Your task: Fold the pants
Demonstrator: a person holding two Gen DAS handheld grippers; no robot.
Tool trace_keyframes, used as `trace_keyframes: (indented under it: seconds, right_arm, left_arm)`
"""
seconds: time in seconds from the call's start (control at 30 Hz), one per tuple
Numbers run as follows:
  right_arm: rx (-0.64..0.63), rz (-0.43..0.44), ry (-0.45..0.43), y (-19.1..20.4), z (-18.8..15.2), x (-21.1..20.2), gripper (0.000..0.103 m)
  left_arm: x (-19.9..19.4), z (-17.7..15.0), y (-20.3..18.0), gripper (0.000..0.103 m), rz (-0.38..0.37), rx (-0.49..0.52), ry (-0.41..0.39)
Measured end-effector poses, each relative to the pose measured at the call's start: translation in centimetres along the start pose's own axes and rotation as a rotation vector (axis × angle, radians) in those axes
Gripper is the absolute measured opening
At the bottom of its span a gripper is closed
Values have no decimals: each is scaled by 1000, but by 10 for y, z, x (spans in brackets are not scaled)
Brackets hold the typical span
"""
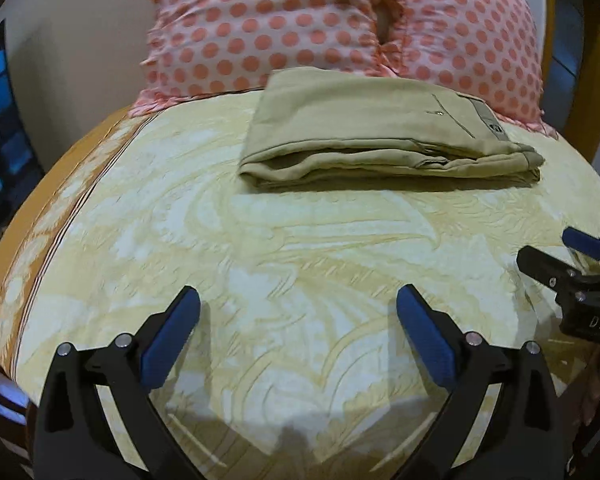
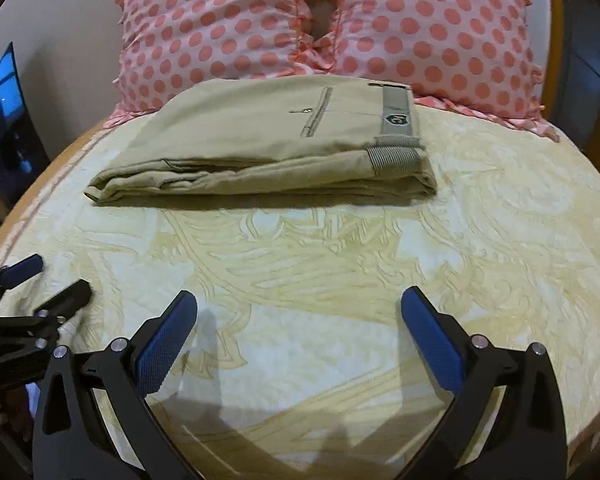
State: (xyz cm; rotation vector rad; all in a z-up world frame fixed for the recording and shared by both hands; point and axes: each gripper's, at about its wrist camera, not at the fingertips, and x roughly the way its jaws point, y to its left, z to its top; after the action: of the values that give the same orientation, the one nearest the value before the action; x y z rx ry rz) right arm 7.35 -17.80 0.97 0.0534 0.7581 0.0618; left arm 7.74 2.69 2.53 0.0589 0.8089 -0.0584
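Pants (image 2: 260, 144): seen folded in a flat stack on the bed (image 2: 340, 260), just before the dotted pillows (image 2: 260, 20).
Feel: judged soft, light, floppy.
Hold: best taken by the thick folded edge.
Left gripper (image 1: 298, 336): held wide apart, nothing in it.
Right gripper (image 2: 299, 334): held wide apart, nothing in it.

— Item one?
— Bedspread (image 1: 300, 260), cream and yellow, swirling raised pattern, orange border band along its left edge.
— Item two?
— Two pillows, pink with coral polka dots and ruffled trim, side by side at the far edge: left pillow (image 2: 220, 24), right pillow (image 2: 440, 40).
— Anything else?
— Blue-lit screen (image 2: 6, 92) beyond the left edge.
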Motion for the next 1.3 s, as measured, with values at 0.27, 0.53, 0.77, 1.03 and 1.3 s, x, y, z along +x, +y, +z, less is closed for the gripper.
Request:
trace_keyframes:
  seconds: [0.27, 0.53, 0.77, 1.03, 1.3]
  right_arm:
    - [22, -79, -44, 8, -11, -4, 102]
    - [23, -81, -44, 8, -10, -4, 102]
    - [22, -80, -44, 8, -10, -4, 102]
    - [22, -79, -44, 7, -10, -4, 102]
    - [21, -78, -45, 7, -10, -4, 102]
  left_arm:
    - [-4, -10, 0, 101, 0, -7, -66]
    - [-4, -9, 1, 101, 7, -15, -61]
    - [-4, -9, 0, 101, 7, -14, -62]
    - [-4, -9, 0, 101, 4, -12, -65]
    - [-4, -9, -1, 101, 5, -13, -67]
